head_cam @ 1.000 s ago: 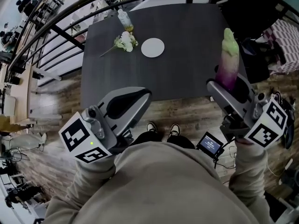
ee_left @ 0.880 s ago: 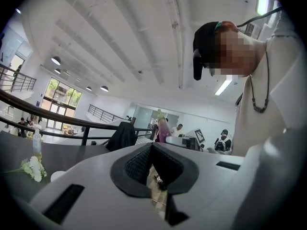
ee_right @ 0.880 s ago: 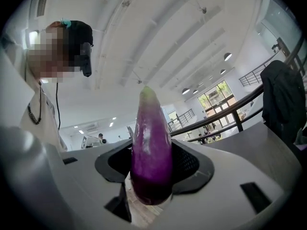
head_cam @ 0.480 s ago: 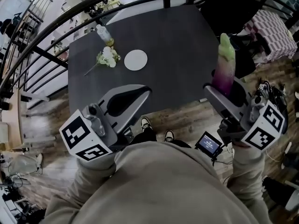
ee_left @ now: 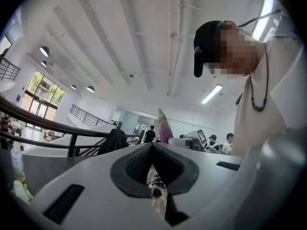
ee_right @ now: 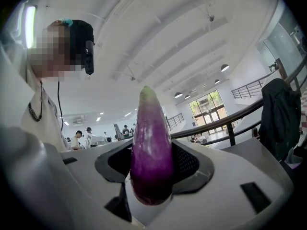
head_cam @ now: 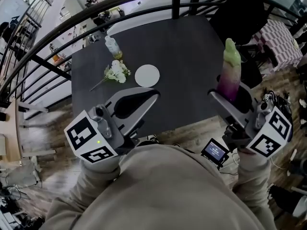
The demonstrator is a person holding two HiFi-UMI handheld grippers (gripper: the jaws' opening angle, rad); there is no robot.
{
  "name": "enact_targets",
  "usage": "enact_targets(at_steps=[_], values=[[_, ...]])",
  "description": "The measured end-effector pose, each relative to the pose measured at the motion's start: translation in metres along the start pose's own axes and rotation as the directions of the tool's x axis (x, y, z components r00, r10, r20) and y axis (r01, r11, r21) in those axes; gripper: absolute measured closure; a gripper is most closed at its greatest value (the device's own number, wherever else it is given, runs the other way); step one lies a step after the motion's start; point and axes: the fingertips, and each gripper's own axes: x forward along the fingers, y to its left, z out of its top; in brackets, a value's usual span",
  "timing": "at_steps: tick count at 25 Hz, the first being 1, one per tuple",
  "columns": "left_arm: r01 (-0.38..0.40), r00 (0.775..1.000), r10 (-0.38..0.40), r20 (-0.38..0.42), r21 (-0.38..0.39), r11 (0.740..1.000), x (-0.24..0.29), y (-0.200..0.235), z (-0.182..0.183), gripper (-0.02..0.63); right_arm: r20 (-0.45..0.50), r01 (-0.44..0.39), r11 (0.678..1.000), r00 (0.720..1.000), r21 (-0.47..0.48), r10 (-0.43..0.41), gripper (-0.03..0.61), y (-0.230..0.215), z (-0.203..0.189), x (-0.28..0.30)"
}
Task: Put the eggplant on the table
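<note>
A purple eggplant (head_cam: 230,72) with a pale green tip stands upright in my right gripper (head_cam: 229,94), which is shut on its lower end. In the right gripper view the eggplant (ee_right: 151,147) fills the gap between the dark pads. It hangs above the near right part of the dark table (head_cam: 192,47). My left gripper (head_cam: 144,97) reaches over the table's near edge with its jaws shut and nothing between them. In the left gripper view the eggplant (ee_left: 164,128) shows beyond the shut tips of that gripper (ee_left: 152,146).
A white round plate (head_cam: 147,75), a bunch of white flowers (head_cam: 115,73) and a small bottle (head_cam: 113,46) sit on the table's far left. A black railing (head_cam: 57,30) curves behind the table. A dark jacket (head_cam: 240,13) hangs at the far right corner.
The table has come nearer and both grippers now reach over its near edge. The eggplant stays upright in the right gripper. The left gripper stays shut.
</note>
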Motion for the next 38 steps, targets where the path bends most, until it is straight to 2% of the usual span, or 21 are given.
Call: enact_targets(at_steps=[6, 13, 17, 23, 31, 38], values=[[0.021, 1.000, -0.021, 0.017, -0.005, 1.000, -0.020, 0.031, 0.011, 0.609, -0.018, 0.013, 1.000, 1.000, -0.021, -0.013, 0.350, 0.009, 0.003, 0.038], [0.038, 0.999, -0.038, -0.011, -0.012, 0.999, -0.044, 0.065, 0.005, 0.609, -0.051, 0.025, 0.999, 0.998, -0.020, -0.026, 0.350, 0.011, 0.002, 0.089], [0.015, 0.999, -0.015, -0.032, 0.007, 1.000, -0.059, 0.085, 0.003, 0.609, -0.082, 0.009, 1.000, 0.997, -0.024, -0.011, 0.350, 0.017, 0.002, 0.118], [-0.031, 0.999, 0.031, -0.020, -0.026, 0.999, -0.072, 0.104, 0.002, 0.609, -0.127, -0.014, 1.000, 0.992, 0.002, 0.014, 0.350, 0.010, -0.005, 0.144], [-0.134, 0.991, 0.135, 0.007, -0.069, 0.988, -0.065, 0.135, -0.002, 0.609, -0.169, -0.116, 0.993, 0.979, -0.003, 0.114, 0.350, -0.011, 0.000, 0.177], [-0.215, 0.976, 0.216, 0.013, -0.065, 0.974, -0.070, 0.145, -0.005, 0.609, -0.203, -0.200, 0.980, 0.960, -0.014, 0.193, 0.350, -0.021, 0.000, 0.201]])
